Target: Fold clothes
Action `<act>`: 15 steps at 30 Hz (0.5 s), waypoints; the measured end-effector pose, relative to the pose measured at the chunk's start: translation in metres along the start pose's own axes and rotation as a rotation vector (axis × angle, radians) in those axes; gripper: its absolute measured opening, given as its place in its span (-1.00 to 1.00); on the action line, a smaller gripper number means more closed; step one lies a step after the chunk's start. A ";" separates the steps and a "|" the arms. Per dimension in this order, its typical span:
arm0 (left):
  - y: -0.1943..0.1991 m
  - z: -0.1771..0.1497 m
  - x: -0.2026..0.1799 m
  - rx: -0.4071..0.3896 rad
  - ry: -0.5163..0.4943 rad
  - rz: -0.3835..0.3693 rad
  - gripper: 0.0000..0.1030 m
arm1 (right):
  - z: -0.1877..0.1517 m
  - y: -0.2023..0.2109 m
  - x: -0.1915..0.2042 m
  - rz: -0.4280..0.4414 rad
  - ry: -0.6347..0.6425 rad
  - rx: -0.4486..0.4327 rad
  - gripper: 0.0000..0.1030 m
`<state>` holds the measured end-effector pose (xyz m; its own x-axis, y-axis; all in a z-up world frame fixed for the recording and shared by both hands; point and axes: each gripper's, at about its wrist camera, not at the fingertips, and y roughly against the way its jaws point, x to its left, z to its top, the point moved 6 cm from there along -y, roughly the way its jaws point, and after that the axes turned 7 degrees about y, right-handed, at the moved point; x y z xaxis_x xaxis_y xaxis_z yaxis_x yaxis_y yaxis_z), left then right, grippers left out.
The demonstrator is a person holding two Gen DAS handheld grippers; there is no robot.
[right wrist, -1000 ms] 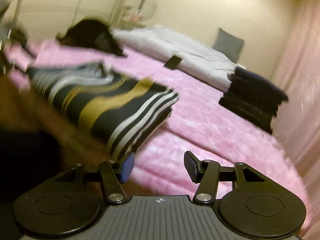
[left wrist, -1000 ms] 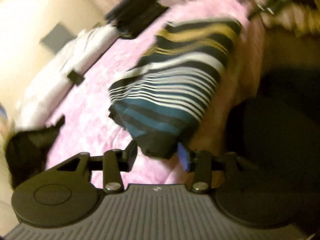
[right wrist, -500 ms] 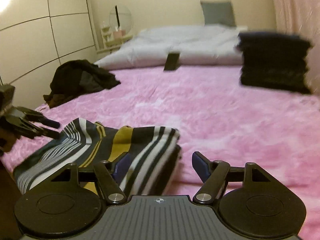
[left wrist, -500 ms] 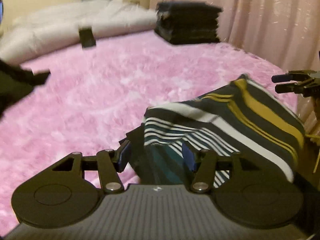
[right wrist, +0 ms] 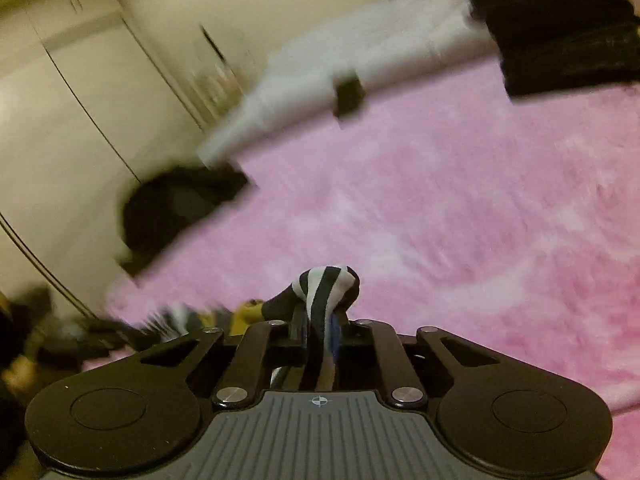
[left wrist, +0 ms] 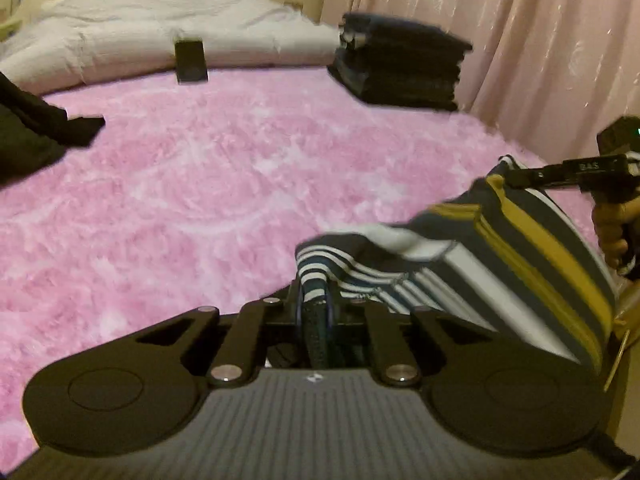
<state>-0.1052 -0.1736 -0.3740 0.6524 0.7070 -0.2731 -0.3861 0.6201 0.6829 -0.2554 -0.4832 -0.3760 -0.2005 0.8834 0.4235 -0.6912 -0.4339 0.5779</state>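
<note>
A folded striped garment point(left wrist: 500, 256), dark with white, teal and mustard bands, hangs between my two grippers above the pink fluffy blanket point(left wrist: 200, 184). My left gripper point(left wrist: 314, 304) is shut on one corner of it. My right gripper point(right wrist: 324, 320) is shut on another corner, a striped tuft point(right wrist: 326, 282) bulging past the fingertips. The right gripper also shows in the left wrist view point(left wrist: 560, 172), pinching the garment's far edge at the right.
A stack of folded dark clothes point(left wrist: 400, 68) sits at the blanket's far right by the pink curtain point(left wrist: 520, 40). A black crumpled garment point(left wrist: 36, 132) lies at the left. A small dark object point(left wrist: 191, 60) leans on the white duvet point(left wrist: 140, 36). Wardrobe doors point(right wrist: 60, 100) stand left.
Both grippers were open beside the striped garment; now both have shut on its corners and lifted it off the blanket. The right view is tilted and blurred by motion.
</note>
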 end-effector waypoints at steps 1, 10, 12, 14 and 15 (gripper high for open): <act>-0.010 -0.004 0.002 0.033 0.002 0.002 -0.80 | -0.007 -0.008 -0.009 -0.015 -0.008 0.037 -0.81; 0.011 0.010 0.004 0.008 -0.028 0.113 -0.54 | -0.017 0.067 -0.006 -0.089 -0.010 -0.113 0.19; 0.027 0.014 -0.010 -0.027 -0.112 0.182 -0.62 | -0.036 0.100 0.008 -0.030 -0.027 -0.189 0.19; 0.038 0.016 -0.035 -0.048 -0.163 0.160 -0.61 | -0.061 0.122 0.026 0.043 -0.043 -0.246 0.18; 0.042 0.016 -0.049 -0.055 -0.179 0.129 -0.61 | -0.074 0.128 0.034 0.074 -0.055 -0.260 0.18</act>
<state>-0.1433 -0.1873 -0.3211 0.6986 0.7132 -0.0580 -0.5055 0.5493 0.6653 -0.4022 -0.4958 -0.3396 -0.2240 0.8367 0.4998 -0.8322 -0.4311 0.3487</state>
